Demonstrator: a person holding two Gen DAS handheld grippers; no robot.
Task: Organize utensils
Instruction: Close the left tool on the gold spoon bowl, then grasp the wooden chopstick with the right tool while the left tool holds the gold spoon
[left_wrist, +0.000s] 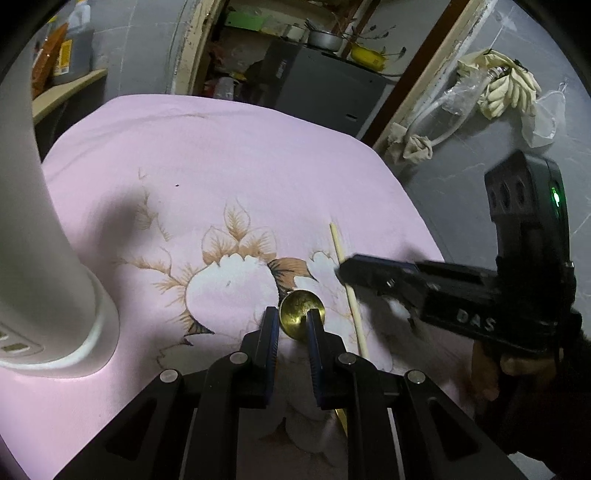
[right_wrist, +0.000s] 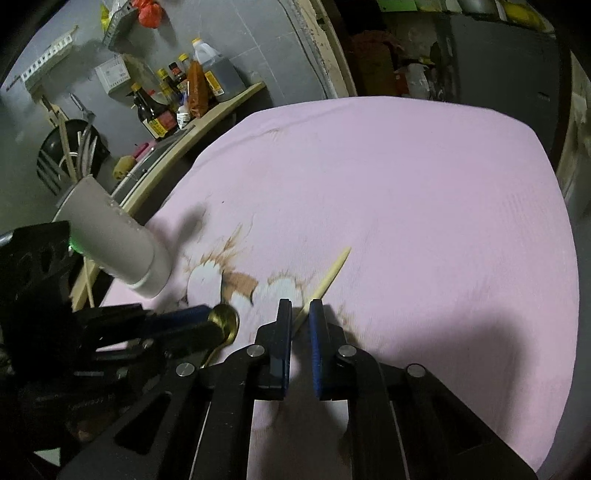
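A gold spoon (left_wrist: 300, 309) lies on the pink flowered cloth (left_wrist: 221, 166). My left gripper (left_wrist: 291, 317) is open, its fingers on either side of the spoon's bowl. A pale wooden chopstick (left_wrist: 349, 291) lies just right of the spoon. My right gripper (right_wrist: 300, 314) is open, its fingers straddling the chopstick (right_wrist: 328, 277) near its lower end. The right gripper also shows in the left wrist view (left_wrist: 343, 271). The spoon also shows in the right wrist view (right_wrist: 226, 320), between the left gripper's fingers. A tall white utensil holder (left_wrist: 44, 258) stands at the left.
The utensil holder (right_wrist: 118, 243) holds several utensils in the right wrist view. A shelf with sauce bottles (right_wrist: 166, 107) runs along the wall beyond the cloth's left edge. A grey cabinet (left_wrist: 325, 85) stands behind the table. Rags and gloves (left_wrist: 506, 85) hang on the right wall.
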